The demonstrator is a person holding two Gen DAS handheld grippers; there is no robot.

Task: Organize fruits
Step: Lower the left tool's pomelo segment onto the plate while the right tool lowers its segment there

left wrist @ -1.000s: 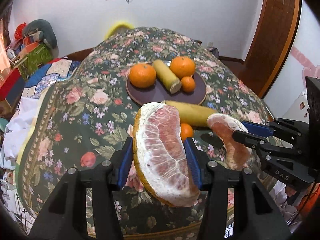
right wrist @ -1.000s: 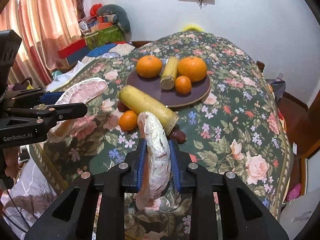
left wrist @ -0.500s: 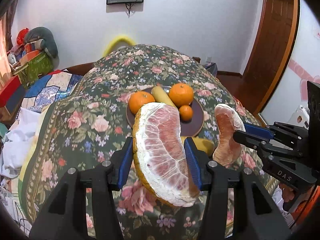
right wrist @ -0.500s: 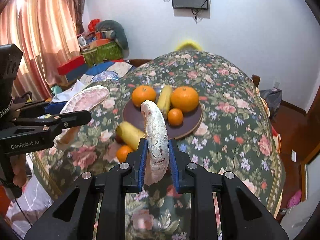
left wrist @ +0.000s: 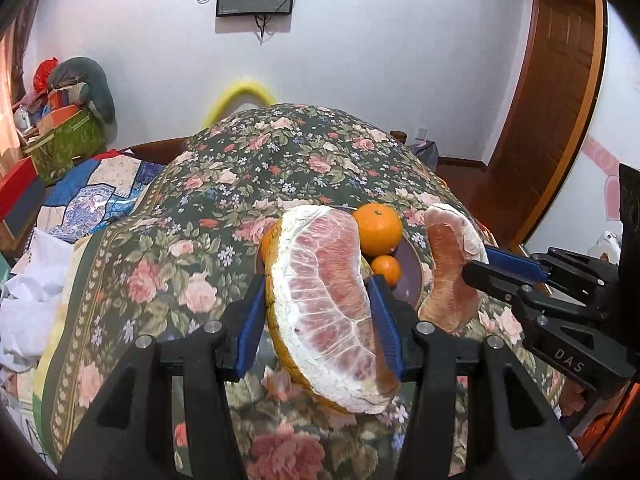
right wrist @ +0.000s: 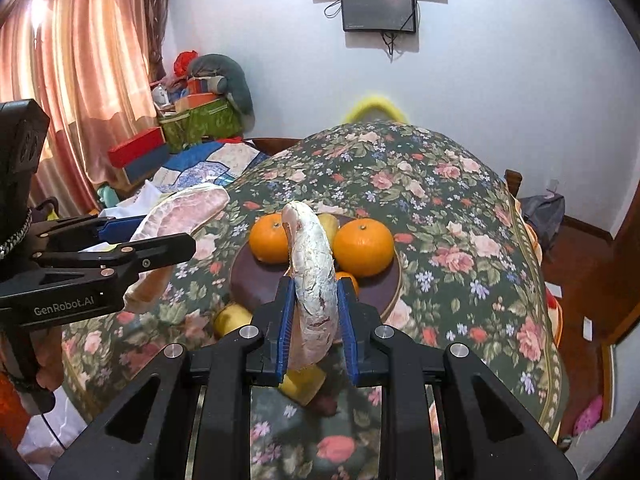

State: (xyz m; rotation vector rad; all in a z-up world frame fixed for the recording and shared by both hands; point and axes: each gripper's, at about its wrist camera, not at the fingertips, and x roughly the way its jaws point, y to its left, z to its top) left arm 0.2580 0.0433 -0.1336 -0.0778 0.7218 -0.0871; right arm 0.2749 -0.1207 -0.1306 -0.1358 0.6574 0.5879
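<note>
My left gripper [left wrist: 316,320] is shut on a large pink pomelo wedge [left wrist: 328,300] with rind, held above the floral table. My right gripper [right wrist: 316,320] is shut on a thinner peeled pomelo segment [right wrist: 312,272]. Each shows in the other's view: the right gripper's segment [left wrist: 452,264] at the right, the left gripper's wedge [right wrist: 180,220] at the left. Beyond them a dark round plate [right wrist: 384,296] holds two large oranges [right wrist: 363,246], a small orange [left wrist: 386,269] and a yellow cylinder piece [right wrist: 330,222].
A second yellow cylinder piece [right wrist: 232,316] lies on the floral tablecloth [right wrist: 440,200] in front of the plate, partly hidden by my right gripper. A bed with quilt and boxes [right wrist: 192,152] stands to the left. A wooden door [left wrist: 556,100] is at the right.
Both grippers have lifted and pulled back with their pomelo pieces; the plate and table now sit lower and farther in both views. The loose small orange has gone out of sight.
</note>
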